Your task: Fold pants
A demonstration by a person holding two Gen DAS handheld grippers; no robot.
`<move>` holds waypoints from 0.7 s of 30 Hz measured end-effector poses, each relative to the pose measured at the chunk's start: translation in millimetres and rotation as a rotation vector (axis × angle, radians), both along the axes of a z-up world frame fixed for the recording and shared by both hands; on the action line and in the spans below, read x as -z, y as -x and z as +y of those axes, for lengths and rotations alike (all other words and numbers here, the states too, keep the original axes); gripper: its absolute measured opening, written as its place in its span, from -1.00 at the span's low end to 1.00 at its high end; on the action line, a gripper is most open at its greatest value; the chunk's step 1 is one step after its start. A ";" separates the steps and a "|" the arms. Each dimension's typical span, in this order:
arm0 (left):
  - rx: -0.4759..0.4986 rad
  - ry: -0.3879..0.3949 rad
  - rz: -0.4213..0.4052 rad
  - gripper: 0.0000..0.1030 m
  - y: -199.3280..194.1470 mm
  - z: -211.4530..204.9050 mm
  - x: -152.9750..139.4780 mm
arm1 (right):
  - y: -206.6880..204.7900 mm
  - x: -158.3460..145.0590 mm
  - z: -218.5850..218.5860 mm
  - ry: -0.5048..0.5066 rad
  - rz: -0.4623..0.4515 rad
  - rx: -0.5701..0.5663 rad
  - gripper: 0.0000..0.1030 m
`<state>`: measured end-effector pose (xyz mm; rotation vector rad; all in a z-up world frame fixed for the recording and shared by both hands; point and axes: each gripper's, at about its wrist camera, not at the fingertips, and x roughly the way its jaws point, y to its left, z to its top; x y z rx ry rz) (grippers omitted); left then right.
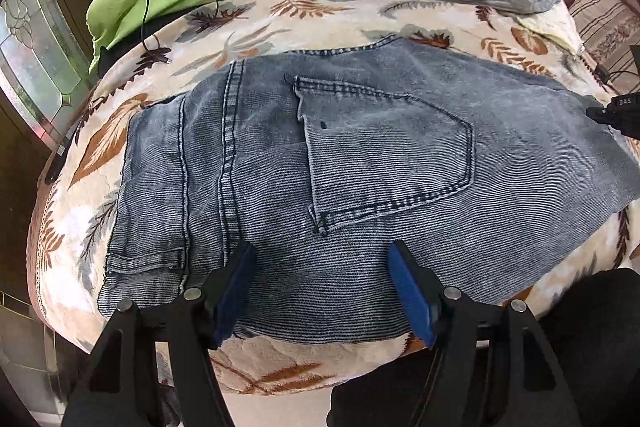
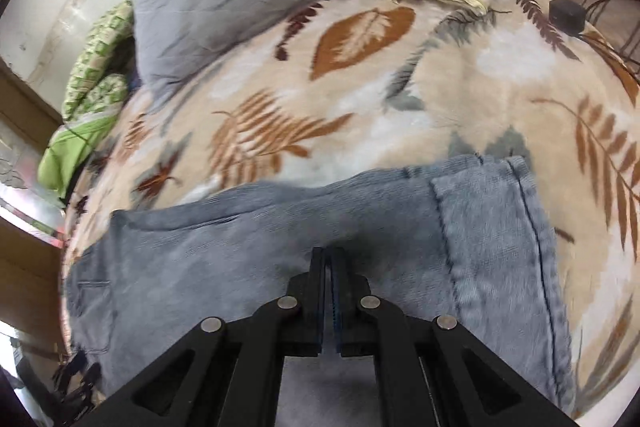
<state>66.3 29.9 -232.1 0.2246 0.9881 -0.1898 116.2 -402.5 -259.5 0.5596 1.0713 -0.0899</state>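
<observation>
Lying folded on blanket (image 1: pixel 168 27), jeans (image 1: pixel 360 155) were shown sharp, with pocket (image 1: pixel 384 151), in left view only; right view blurred. Left gripper (image 1: pixel 322 291) was held wide above jeans. Right gripper (image 2: pixel 329 259) was shut, empty; contact with jeans unclear.

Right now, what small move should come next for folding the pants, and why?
Probably lower the open left hand-held gripper onto the near edge of the grey-blue denim pants and close it: nothing is between its pads, and the pants lie flat on the leaf-patterned blanket.
</observation>
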 end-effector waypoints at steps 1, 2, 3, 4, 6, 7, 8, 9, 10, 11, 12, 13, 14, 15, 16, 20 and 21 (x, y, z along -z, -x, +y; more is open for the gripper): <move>-0.001 -0.006 0.000 0.38 -1.4 -1.3 0.7 | -5.6 6.9 -0.4 0.004 0.017 0.001 -0.92; -0.002 -0.014 -0.001 0.41 -3.2 -2.8 1.3 | -9.9 12.1 -0.6 0.007 0.024 -0.001 -0.91; -0.003 -0.022 -0.001 0.42 -5.1 -3.5 2.3 | -13.6 13.8 0.4 0.011 0.020 -0.002 -0.91; -0.005 -0.030 -0.001 0.45 -7.3 -4.7 3.3 | -16.9 15.0 -1.6 0.013 0.013 -0.001 -0.92; -0.008 -0.046 -0.004 0.47 -10.1 -7.3 4.7 | -17.8 18.0 -9.7 -0.016 0.019 0.011 -0.92; -0.010 -0.057 -0.006 0.48 -11.2 -9.1 5.0 | -18.1 19.4 -12.6 -0.036 0.018 0.016 -0.92; -0.014 -0.064 -0.005 0.49 -11.1 -9.9 5.0 | -18.1 19.7 -14.5 -0.050 0.015 0.016 -0.92; -0.017 -0.069 -0.003 0.49 -10.8 -10.6 4.1 | -16.7 18.9 -16.9 -0.072 0.018 0.019 -0.92; -0.021 -0.075 0.000 0.49 -10.0 -11.0 2.6 | -11.9 15.1 -20.9 -0.098 0.008 0.024 -0.92; -0.028 -0.079 0.006 0.49 -9.0 -11.2 0.6 | -7.2 10.7 -23.3 -0.120 -0.001 0.033 -0.92; -0.036 -0.081 0.012 0.48 -7.6 -11.5 -2.2 | -0.7 5.4 -28.1 -0.146 -0.016 0.039 -0.92; -0.042 -0.081 0.015 0.48 -6.3 -12.3 -4.6 | 9.9 -1.7 -30.8 -0.178 -0.046 0.032 -0.91; -0.042 -0.074 0.012 0.48 -4.3 -14.1 -8.3 | 17.9 -7.0 -31.3 -0.195 -0.066 0.018 -0.91; -0.038 -0.065 0.007 0.48 -3.1 -17.0 -11.1 | 27.1 -12.2 -31.6 -0.193 -0.083 -0.005 -0.91; -0.032 -0.055 -0.001 0.48 -1.8 -21.8 -14.6 | 38.3 -18.5 -29.6 -0.185 -0.090 -0.027 -0.91; 0.028 -0.016 -0.024 0.48 0.7 -50.8 -23.0 | 70.3 -33.8 -8.3 -0.154 -0.125 -0.126 -0.91; 0.041 -0.025 -0.021 0.48 0.6 -57.7 -21.5 | 77.6 -35.6 -3.9 -0.148 -0.134 -0.145 -0.91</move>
